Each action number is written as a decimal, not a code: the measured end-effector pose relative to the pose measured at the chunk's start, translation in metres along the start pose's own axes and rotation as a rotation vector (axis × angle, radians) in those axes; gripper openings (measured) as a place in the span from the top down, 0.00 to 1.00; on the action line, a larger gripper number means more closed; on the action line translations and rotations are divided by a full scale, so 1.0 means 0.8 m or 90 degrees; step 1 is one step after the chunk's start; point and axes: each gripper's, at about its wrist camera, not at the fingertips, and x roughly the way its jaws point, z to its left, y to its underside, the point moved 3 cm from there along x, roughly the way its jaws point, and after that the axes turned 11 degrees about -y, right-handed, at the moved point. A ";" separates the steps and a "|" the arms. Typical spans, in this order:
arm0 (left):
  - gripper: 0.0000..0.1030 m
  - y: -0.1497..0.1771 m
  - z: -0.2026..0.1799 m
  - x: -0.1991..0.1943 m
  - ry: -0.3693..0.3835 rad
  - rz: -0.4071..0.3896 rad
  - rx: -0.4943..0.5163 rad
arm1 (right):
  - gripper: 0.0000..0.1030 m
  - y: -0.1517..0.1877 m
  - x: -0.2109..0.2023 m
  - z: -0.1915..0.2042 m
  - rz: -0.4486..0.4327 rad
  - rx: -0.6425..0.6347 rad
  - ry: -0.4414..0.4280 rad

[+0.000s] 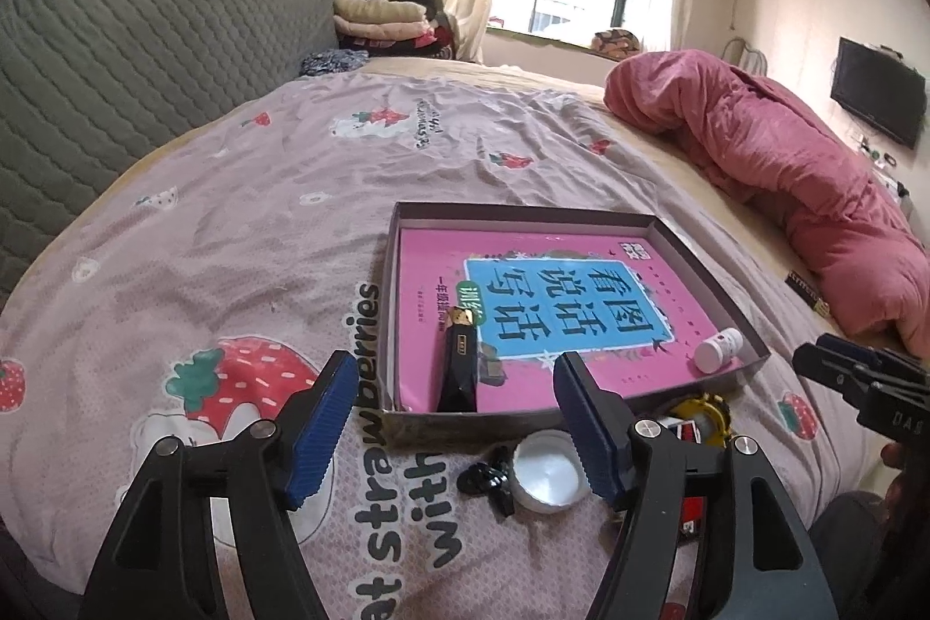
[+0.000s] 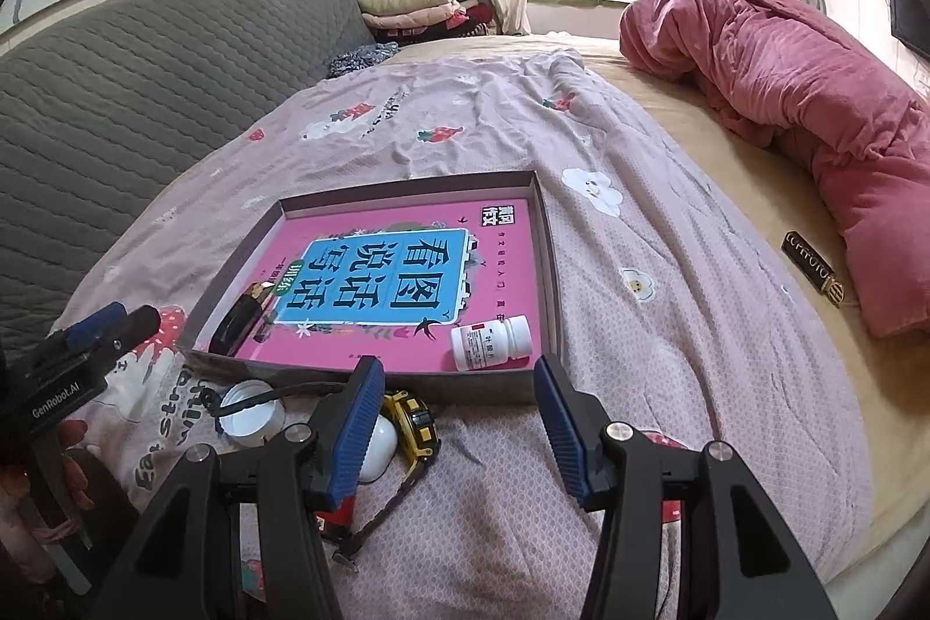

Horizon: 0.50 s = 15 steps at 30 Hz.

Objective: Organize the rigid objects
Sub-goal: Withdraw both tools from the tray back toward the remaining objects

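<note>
Bedroom, sorting under way: left gripper (image 1: 456, 431) jaws wide, empty, over bed; right gripper (image 2: 459, 431) jaws parted, empty. White jar (image 1: 546, 475) on bedspread just outside shallow box (image 1: 706, 251): light, rigid, slick; grip across rim.

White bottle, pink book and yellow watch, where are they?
white bottle (image 2: 491, 342), right wrist view, on its label.
pink book (image 1: 558, 297), left wrist view, on its blue title panel.
yellow watch (image 2: 414, 422), right wrist view, on its case.
</note>
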 end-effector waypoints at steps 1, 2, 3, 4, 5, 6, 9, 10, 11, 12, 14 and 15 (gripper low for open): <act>0.31 0.001 -0.002 -0.001 0.000 0.000 0.004 | 0.48 0.000 -0.001 0.000 0.000 0.000 -0.001; 0.31 0.002 -0.003 -0.004 -0.002 -0.002 0.007 | 0.48 0.000 -0.001 0.000 0.000 0.001 -0.002; 0.31 0.002 -0.005 -0.005 -0.002 -0.004 0.010 | 0.48 0.001 -0.002 0.000 -0.001 0.001 -0.003; 0.31 0.003 -0.006 -0.008 -0.002 -0.006 0.013 | 0.48 0.001 -0.003 0.000 -0.001 0.002 -0.007; 0.31 0.003 -0.007 -0.010 -0.001 -0.007 0.016 | 0.48 0.001 -0.003 0.000 -0.001 0.002 -0.010; 0.31 0.003 -0.008 -0.012 0.000 -0.008 0.018 | 0.48 0.001 -0.003 0.001 -0.001 0.002 -0.010; 0.31 0.006 -0.012 -0.022 0.009 -0.009 0.022 | 0.48 0.003 -0.003 0.003 0.002 -0.002 -0.011; 0.31 0.008 -0.014 -0.024 0.013 -0.008 0.024 | 0.48 0.003 -0.003 0.003 0.003 -0.003 -0.012; 0.31 0.009 -0.016 -0.026 0.018 -0.004 0.025 | 0.48 0.003 -0.003 0.003 0.003 -0.003 -0.012; 0.31 0.010 -0.019 -0.027 0.022 -0.002 0.027 | 0.48 0.004 -0.003 0.003 0.003 -0.002 -0.013; 0.31 0.015 -0.025 -0.030 0.030 0.005 0.033 | 0.48 0.005 -0.004 0.004 0.004 -0.002 -0.014; 0.31 0.017 -0.028 -0.031 0.035 0.009 0.036 | 0.48 0.005 -0.004 0.004 0.005 -0.002 -0.014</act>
